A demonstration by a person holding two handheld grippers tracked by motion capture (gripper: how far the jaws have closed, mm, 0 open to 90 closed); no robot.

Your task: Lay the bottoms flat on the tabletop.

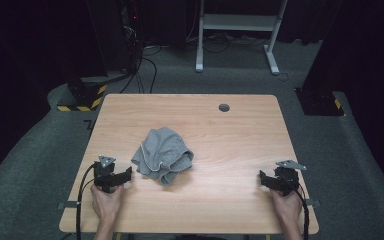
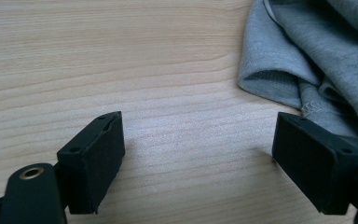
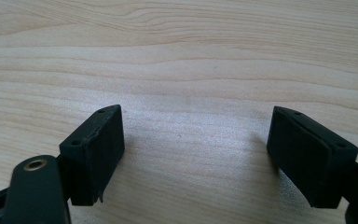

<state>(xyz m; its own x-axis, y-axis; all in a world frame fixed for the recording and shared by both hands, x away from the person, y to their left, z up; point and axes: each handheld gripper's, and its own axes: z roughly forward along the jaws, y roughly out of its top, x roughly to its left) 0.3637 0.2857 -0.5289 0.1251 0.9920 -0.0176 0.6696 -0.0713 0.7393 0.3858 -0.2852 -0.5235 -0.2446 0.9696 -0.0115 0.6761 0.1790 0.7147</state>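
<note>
Clearly the cloth [image 1: 162, 155] is a soft, light thing: a grey knit garment lying crumpled in a heap on the table [image 1: 230, 145], with folds, a stitched hem and a paler edge trim. It should weigh little and drape limp once lifted, so a pinch on one layer would likely drag the rest along in a bunch instead of opening it flat. It looks neither fragile nor slippery; the knit should grip well against the black pads. The left gripper [image 1: 125, 175] has its jaws spread wide with nothing between them, and the cloth sits just ahead of its right jaw, the folded hem [image 2: 279, 86] being the nearest part. That hem, or a corner, seems the best place to take hold, since a doubled edge gives the pads something firm. The right gripper [image 1: 264, 181] likewise stands open and empty over bare wood, the cloth well apart from its jaws.
</note>
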